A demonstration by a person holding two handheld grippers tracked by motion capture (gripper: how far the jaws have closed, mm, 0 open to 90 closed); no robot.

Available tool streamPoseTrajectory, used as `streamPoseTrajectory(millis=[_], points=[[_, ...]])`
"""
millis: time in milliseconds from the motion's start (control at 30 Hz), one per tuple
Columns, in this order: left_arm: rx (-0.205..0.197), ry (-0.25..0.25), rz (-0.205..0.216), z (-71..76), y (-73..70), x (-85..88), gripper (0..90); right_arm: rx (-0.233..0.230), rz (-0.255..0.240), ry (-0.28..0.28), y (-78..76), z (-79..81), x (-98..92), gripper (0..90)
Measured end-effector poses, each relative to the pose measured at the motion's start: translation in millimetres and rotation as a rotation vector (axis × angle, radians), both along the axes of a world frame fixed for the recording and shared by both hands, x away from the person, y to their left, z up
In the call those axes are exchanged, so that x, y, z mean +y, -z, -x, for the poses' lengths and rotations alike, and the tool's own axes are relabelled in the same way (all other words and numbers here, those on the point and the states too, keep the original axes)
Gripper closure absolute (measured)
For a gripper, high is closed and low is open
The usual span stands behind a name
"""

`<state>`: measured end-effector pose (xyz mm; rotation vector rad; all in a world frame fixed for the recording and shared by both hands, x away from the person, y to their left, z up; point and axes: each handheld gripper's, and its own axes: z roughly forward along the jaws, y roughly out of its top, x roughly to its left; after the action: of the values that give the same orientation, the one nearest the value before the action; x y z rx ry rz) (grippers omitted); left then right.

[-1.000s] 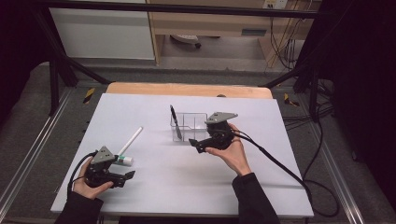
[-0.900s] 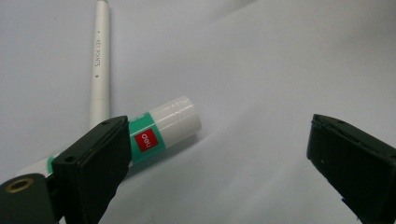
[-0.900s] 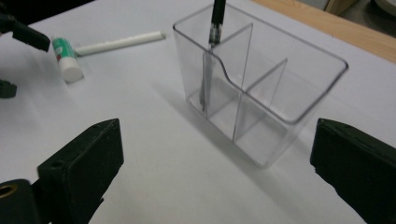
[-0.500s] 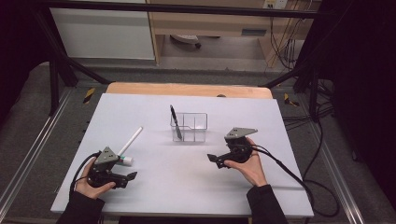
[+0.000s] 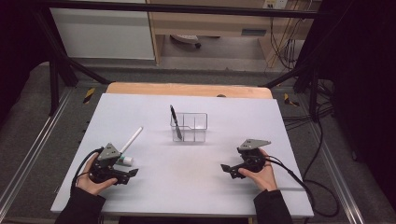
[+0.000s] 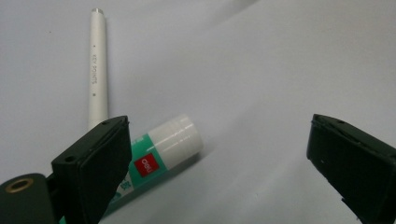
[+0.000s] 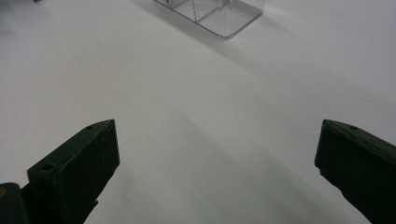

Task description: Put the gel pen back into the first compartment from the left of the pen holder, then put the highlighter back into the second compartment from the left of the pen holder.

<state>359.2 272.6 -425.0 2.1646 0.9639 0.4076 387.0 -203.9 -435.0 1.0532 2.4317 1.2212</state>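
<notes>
A clear divided box [image 5: 189,127] stands mid-table with a black pen [image 5: 175,122] leaning upright in its left compartment. On the left lie a white pen [image 5: 131,139] and a green-and-white glue stick [image 5: 125,160]. My left gripper [image 5: 131,173] rests open just in front of them. In the left gripper view the glue stick [image 6: 163,149] lies beside the left jaw, with the white pen [image 6: 97,70] beyond it. My right gripper [image 5: 227,170] sits low over bare table at the front right. Its jaws have just been opening, and nothing is between them. The box [image 7: 215,14] shows far ahead of it.
The white table [image 5: 196,186] has a wooden strip [image 5: 187,88] along its far edge. Black cables trail off the right side from the right gripper. A metal frame and a grey floor surround the table.
The right gripper has drawn back from the clear box towards the front right and sunk close to the table. The left gripper, the pens and the glue stick have stayed put.
</notes>
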Motion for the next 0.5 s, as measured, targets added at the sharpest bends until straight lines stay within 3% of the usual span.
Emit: streamPoseTrajectory(millis=[367,500], points=[[-0.004,-0.006,-0.024,-10.4,-9.1,0.5,6.3,-0.002,-0.018,0.042,9.4,13.0,-32.0,0.5],[-0.001,-0.006,-0.042,-16.9,-13.6,0.4,6.4,-0.001,-0.002,0.050,10.8,15.1,-37.3,0.5]])
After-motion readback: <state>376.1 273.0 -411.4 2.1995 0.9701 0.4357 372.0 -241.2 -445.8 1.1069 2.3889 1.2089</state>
